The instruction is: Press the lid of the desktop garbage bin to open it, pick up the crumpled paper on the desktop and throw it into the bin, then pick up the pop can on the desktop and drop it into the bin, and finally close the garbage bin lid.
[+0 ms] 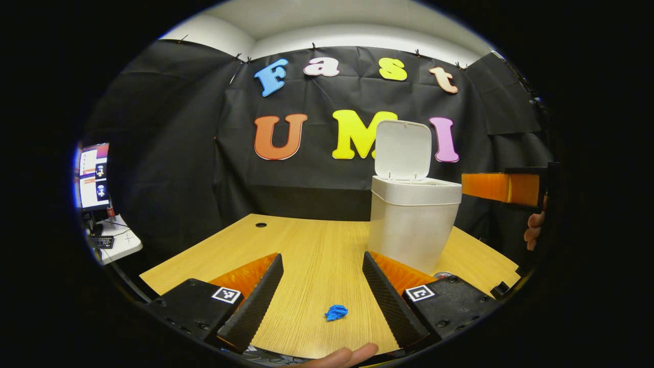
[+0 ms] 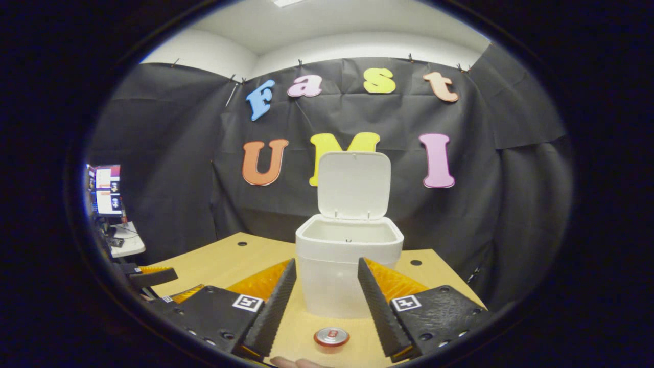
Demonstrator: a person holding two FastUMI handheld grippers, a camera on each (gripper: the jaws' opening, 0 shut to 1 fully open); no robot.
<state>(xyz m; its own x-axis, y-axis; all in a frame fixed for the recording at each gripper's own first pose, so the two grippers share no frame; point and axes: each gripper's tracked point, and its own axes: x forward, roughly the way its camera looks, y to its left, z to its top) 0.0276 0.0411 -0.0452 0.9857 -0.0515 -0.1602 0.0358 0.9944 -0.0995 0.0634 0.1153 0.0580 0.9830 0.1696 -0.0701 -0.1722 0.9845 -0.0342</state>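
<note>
The white desktop bin (image 1: pixel 413 225) (image 2: pixel 347 266) stands on the wooden desk with its lid (image 1: pixel 402 149) (image 2: pixel 353 185) flipped upright. A small blue crumpled paper (image 1: pixel 336 312) lies on the desk between the fingers of my left gripper (image 1: pixel 322 273), which is open and hovers above it. In the right gripper view a red pop can (image 2: pixel 331 337) stands upright in front of the bin, low between the fingers of my open right gripper (image 2: pixel 326 278). In the left gripper view the right gripper (image 1: pixel 503 188) appears beside the bin with a hand (image 1: pixel 534 230) under it.
The wooden desk (image 1: pixel 306 245) has cable holes at the back (image 1: pixel 261 225) (image 2: pixel 416 262). A side table with a monitor (image 1: pixel 93 176) stands off to the left. A fingertip (image 1: pixel 347 355) shows at the bottom edge of the left gripper view.
</note>
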